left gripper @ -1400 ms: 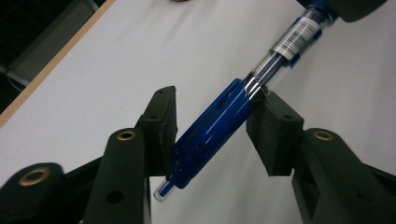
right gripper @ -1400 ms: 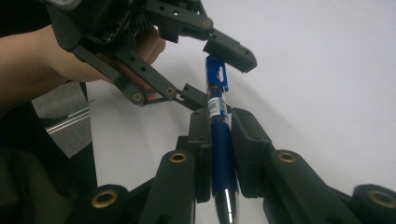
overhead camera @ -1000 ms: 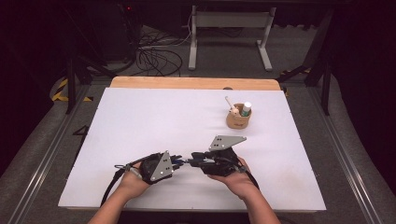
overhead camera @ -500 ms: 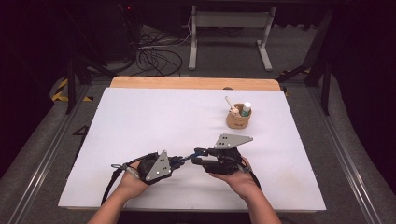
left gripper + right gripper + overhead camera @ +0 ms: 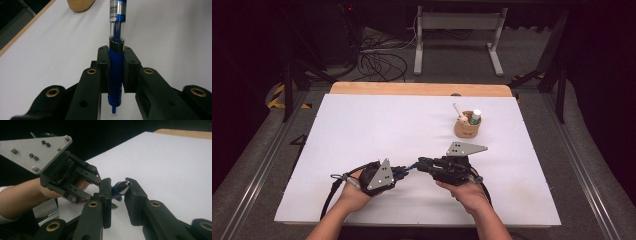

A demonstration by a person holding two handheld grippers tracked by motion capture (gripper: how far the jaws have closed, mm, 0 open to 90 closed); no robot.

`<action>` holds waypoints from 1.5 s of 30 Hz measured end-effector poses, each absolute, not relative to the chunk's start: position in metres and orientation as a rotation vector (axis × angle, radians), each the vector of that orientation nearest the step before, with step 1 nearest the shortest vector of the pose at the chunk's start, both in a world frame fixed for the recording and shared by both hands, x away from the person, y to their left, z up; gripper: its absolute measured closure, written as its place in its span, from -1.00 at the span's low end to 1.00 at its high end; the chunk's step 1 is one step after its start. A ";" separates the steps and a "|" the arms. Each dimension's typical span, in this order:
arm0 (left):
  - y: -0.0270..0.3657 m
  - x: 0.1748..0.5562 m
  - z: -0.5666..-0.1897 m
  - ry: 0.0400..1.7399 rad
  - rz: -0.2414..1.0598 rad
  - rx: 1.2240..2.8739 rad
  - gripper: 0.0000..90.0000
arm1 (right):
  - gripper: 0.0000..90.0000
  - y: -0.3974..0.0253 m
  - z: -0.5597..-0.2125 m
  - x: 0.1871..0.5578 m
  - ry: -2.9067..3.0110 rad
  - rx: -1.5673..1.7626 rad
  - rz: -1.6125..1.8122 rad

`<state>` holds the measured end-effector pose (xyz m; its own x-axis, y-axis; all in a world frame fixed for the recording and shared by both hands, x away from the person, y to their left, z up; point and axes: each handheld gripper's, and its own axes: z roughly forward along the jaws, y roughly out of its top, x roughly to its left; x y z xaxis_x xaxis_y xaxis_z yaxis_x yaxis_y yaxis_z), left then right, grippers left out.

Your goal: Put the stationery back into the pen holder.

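Note:
A blue pen (image 5: pixel 117 25) with a clear barrel lies clamped between the jaws of my left gripper (image 5: pixel 116 62), which is shut on its blue grip section. In the high view the left gripper (image 5: pixel 403 171) and the right gripper (image 5: pixel 420 164) face each other tip to tip near the table's front, the pen (image 5: pixel 411 168) bridging them. In the right gripper view the pen's silver end (image 5: pixel 123 187) pokes between the jaws of my right gripper (image 5: pixel 119 192), which stand open around it with a small gap.
A tan cup (image 5: pixel 466 129) holding a white-capped tube and a stick stands at the back right of the white table (image 5: pixel 377 125). A wooden edge (image 5: pixel 422 89) runs along the far side. Cables and a metal stand lie on the floor beyond.
My right gripper has shifted slightly to the right and turned a little. The left gripper has kept its hold on the pen in nearly the same spot.

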<state>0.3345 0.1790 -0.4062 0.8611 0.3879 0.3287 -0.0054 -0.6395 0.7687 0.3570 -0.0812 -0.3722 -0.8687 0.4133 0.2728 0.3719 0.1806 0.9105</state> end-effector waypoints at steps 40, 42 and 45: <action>0.194 0.351 -0.401 0.591 0.543 2.147 -0.34 | 0.80 -0.136 -0.345 0.372 2.081 0.876 1.513; 0.195 0.351 -0.400 0.596 0.542 2.147 -0.35 | 0.80 -0.141 -0.342 0.373 2.058 0.885 1.490; 0.196 0.351 -0.400 0.602 0.538 2.145 -0.37 | 0.80 -0.146 -0.338 0.374 2.030 0.892 1.466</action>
